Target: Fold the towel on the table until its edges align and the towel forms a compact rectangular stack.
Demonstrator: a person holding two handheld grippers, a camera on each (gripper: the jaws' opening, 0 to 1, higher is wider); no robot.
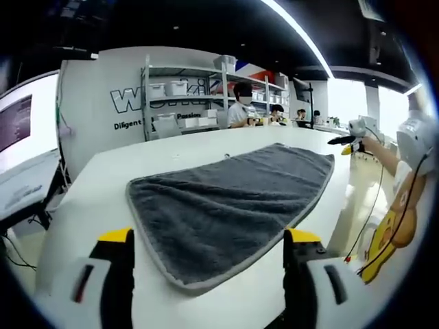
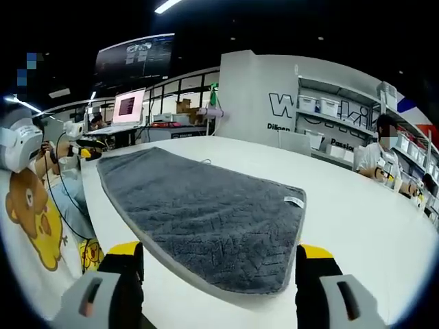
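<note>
A dark grey towel [image 1: 226, 205] with a pale stitched border lies flat and spread out on the white table [image 1: 103, 192]. My left gripper [image 1: 209, 247] stands open at one short end of it, its yellow-tipped jaws either side of the towel's corner. In the right gripper view the same towel [image 2: 199, 212] stretches away, with a small white label [image 2: 293, 201] at its right edge. My right gripper [image 2: 219, 264] is open at the opposite short end, nothing between its jaws. The other gripper [image 1: 357, 137] shows far right in the left gripper view.
The person holding the grippers stands beside the table, in a shirt with a bear print [image 2: 31, 212]. White shelves with bins [image 1: 182, 96] line the back wall. People sit at the far end [image 1: 241, 110]. Monitors [image 2: 129, 106] stand on desks behind.
</note>
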